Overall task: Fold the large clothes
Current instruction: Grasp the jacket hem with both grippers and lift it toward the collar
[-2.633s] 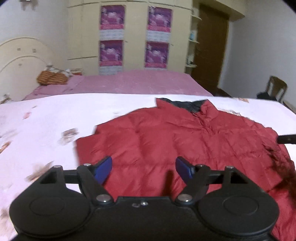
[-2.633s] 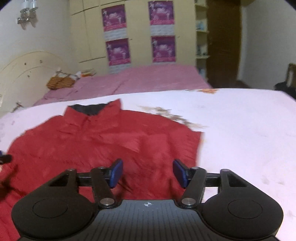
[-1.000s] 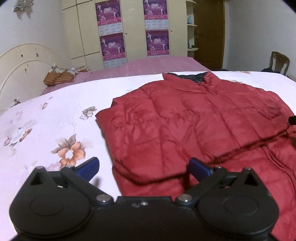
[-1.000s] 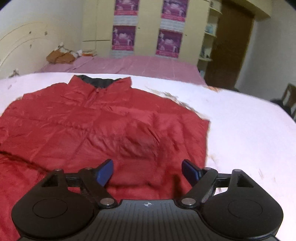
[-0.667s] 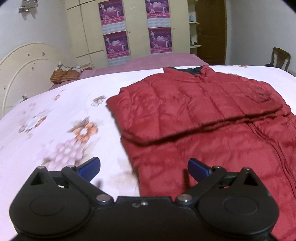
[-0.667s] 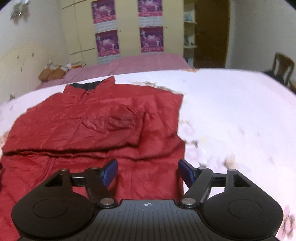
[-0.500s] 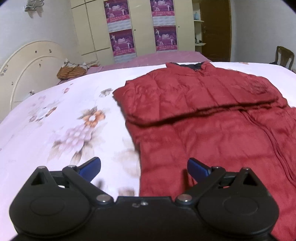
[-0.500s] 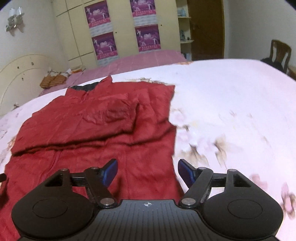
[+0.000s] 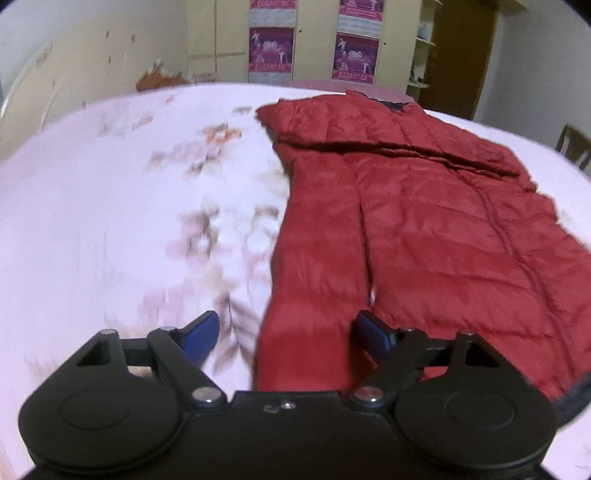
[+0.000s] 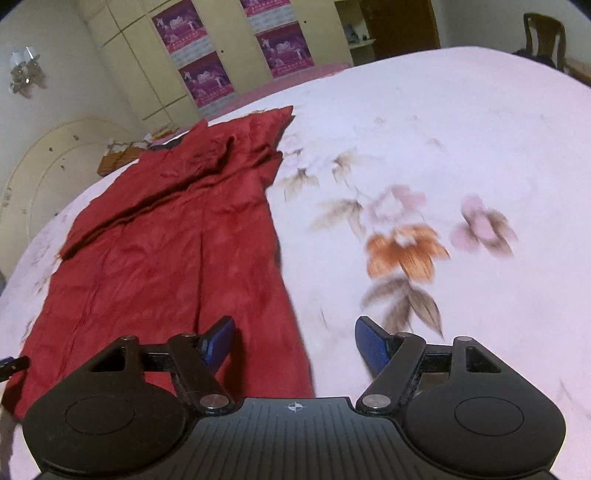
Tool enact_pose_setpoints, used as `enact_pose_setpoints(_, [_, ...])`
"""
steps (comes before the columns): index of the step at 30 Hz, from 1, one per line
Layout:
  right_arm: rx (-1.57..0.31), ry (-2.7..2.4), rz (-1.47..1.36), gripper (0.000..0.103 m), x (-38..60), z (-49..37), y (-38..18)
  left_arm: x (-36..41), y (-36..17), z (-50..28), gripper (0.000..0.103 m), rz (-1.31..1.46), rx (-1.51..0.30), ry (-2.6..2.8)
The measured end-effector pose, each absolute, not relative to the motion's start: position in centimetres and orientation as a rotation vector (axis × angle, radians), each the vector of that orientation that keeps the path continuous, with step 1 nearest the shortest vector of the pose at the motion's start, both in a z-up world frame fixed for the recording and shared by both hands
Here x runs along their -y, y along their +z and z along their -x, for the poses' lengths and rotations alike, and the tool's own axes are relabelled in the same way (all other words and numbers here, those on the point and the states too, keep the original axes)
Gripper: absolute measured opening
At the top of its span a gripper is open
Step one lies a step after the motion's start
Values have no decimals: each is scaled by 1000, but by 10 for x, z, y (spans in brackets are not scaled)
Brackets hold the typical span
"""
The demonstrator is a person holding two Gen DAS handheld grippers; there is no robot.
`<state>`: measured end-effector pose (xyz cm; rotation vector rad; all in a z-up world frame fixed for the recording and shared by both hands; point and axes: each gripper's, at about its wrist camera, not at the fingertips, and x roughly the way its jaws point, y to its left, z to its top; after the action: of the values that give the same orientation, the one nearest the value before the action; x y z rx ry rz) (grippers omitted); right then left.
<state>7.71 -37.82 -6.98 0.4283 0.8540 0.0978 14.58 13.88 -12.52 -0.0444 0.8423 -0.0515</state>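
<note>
A red quilted jacket (image 9: 424,229) lies flat on the floral bedspread (image 9: 129,206), collar at the far end, both sleeves folded across its chest. My left gripper (image 9: 288,336) is open and empty, low over the jacket's near left hem corner. In the right wrist view the jacket (image 10: 177,251) fills the left half, and my right gripper (image 10: 295,343) is open and empty over its near right hem edge. The tip of the left gripper shows at the left edge (image 10: 11,363).
A second bed with a pink cover (image 10: 280,85) stands behind, before a cream wardrobe with purple posters (image 9: 354,55). A cream headboard (image 10: 55,162) is at the left. A wooden chair (image 10: 543,29) and a dark door (image 9: 461,55) are at the right.
Both grippers have pulled back from the folded sleeves toward the jacket's hem and dropped lower. They went from partly closed to wide open; the jacket lies still.
</note>
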Motion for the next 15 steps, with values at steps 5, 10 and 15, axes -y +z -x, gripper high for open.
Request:
enact_pose_setpoints(5, [-858,187,-522,72,385,-43,-69,-152,-128,-116,74,209,-858,-108])
enact_pose_setpoints(10, [-862,264,-649,62,390,-31,-73,-158,-130,-106,64,389,-855,-176])
enact_pose_setpoints(15, [-844,293,-824,52,401,-37,-84,-169,-142,-110,60,611,-820,-192])
